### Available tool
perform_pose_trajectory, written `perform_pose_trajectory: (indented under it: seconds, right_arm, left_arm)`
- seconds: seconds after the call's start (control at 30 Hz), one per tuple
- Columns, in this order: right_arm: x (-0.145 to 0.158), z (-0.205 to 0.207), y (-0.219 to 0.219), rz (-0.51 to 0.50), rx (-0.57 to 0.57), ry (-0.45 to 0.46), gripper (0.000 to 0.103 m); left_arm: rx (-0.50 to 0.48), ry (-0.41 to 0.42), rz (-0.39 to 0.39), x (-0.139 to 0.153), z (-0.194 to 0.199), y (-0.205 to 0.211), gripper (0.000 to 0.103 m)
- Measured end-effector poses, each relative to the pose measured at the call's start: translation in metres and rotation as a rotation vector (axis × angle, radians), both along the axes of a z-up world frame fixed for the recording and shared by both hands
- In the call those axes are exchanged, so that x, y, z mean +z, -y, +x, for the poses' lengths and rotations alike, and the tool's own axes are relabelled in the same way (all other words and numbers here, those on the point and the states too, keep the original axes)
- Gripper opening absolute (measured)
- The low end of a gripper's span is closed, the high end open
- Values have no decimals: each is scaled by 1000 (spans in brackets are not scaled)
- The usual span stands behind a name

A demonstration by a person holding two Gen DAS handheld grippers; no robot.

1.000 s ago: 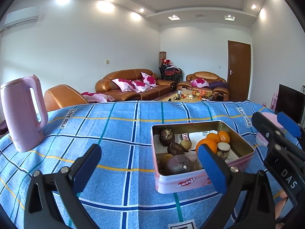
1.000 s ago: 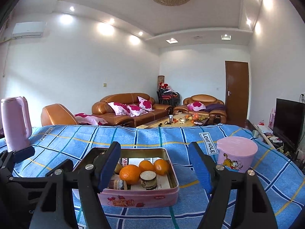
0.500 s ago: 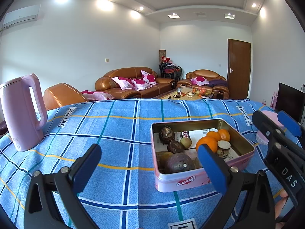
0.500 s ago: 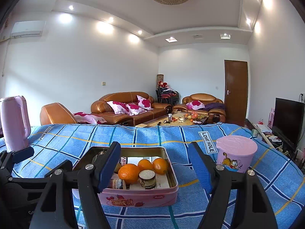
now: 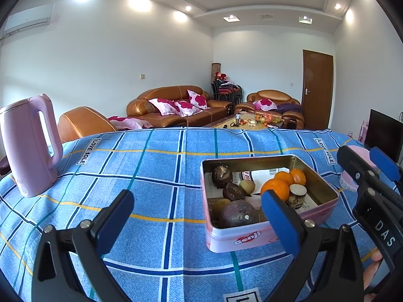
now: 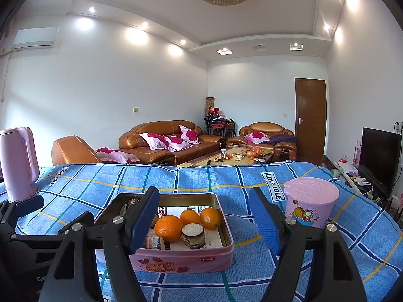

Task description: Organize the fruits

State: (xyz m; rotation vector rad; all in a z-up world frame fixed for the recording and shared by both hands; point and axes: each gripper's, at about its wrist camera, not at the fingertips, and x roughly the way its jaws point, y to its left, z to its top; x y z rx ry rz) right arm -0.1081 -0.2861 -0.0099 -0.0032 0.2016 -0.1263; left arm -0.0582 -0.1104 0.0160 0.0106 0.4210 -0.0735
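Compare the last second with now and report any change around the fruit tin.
Nothing has visibly changed: both grippers, left and right, remain open and empty short of the tin, and the oranges and dark fruits lie as before.

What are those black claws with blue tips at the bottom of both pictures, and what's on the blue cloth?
They are two hand-held grippers; a person works them, and each carries a camera looking out between its fingers. One picture comes from the left gripper, the other from the right gripper. Both stand open and hold nothing. On the checked tablecloth sits a pink tin holding oranges and darker fruits. A pink kettle stands left, a lidded pink tub right.
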Motion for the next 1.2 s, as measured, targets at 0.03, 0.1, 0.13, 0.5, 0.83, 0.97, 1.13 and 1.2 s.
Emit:
perform_pose_trajectory:
  seconds: [0.03,0.1,0.13,0.5,0.83,0.97,1.13,1.2]
  right_arm:
    - [0,0,0,0,0,0,75]
    - [0,0,0,0,0,0,75]
    - [0,0,0,0,0,0,75]
    - [0,0,0,0,0,0,75]
    - [0,0,0,0,-1,-3,75]
    - [-1,1,1,2,-1,-10,75]
    - [-2,2,2,3,-4,-14,75]
    - [-2,3,2,3,-4,-16,75]
  left_arm:
    - [-1,0,0,0,0,0,103]
    - [0,1,2,0,0,0,103]
    - [-1,1,1,0,0,0,103]
    - [-1,2,3,0,0,0,103]
    - [-17,-5,10,-2,2,1,103]
    - [-29,-4,10,-2,1,2,103]
    - [-28,-15,6,-1,3,3,103]
    - [-19,-22,5,-2,4,2,103]
